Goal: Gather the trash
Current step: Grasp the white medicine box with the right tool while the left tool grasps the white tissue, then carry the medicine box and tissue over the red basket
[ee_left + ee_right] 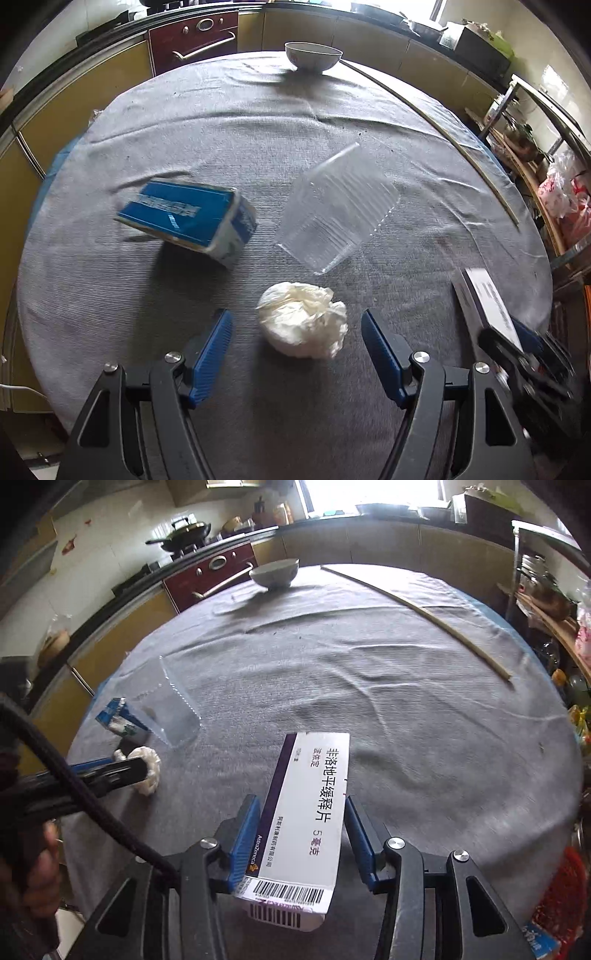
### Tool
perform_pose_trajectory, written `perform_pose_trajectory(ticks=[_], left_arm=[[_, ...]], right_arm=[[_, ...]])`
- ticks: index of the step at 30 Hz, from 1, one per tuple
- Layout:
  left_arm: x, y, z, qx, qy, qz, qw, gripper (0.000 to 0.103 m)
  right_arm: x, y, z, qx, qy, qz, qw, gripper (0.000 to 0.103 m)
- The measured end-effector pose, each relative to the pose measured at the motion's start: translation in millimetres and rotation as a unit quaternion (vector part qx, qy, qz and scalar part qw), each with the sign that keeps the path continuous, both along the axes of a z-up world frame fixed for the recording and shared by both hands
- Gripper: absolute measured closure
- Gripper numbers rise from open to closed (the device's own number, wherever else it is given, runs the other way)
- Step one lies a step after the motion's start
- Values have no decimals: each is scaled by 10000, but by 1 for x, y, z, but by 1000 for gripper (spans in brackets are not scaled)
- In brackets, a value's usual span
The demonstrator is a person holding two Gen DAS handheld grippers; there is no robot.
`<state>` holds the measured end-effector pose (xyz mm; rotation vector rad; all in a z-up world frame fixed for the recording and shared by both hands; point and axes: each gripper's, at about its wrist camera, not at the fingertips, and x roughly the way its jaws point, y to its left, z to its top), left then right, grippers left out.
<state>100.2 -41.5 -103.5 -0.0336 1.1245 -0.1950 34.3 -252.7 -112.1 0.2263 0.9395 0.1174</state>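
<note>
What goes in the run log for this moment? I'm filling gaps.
left gripper: open over crumpled bag | right gripper: holding medicine box | table: blue carton, clear container

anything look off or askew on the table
The blue carton sits tipped up on one edge, and the clear tub lies on its side. A crumpled wad lies loose on the cloth.

Left gripper (297,332) hangs angled down, jaws spread wide with nothing pressed between them. Right gripper (301,818) tilts downward too, its blue pads clamped.
</note>
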Motion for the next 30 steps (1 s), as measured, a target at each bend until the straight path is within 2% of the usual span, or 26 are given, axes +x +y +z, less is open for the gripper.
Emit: perform_pose_trajectory(ticks=[1,3,4,5,13,23,26,30], left_arm=[[0,-2,-3,-48,-24,-7,10000,30],[1,-4,-5,-126,-53,-5,9999,38],[1,-4,-8,-170,-44,-7,9998,52],[1,-5,-12,-207,-3,-21,9998,58],[-16,-1,-1,-247,-149,-123,9995,62],[-62,-15,28,420,-580,-428,9965,62],[-74,-17,39,542,-796,-470,9942,62],[-87,-20,49,601,-970,-563,9919,62]], right_arm=[[-5,-3,1,19,-32,-8,10000,53],[-12,-7,2,101,-52,-20,9999,53],[-17,-7,3,167,-83,-37,9998,53],[-20,-9,3,218,-110,-48,9997,53],[-38,-11,1,299,-130,-43,9995,53],[-68,-7,6,339,-177,-15,9993,54],[-78,-4,11,320,-239,10,9992,59],[-86,1,18,239,-308,68,9992,60]])
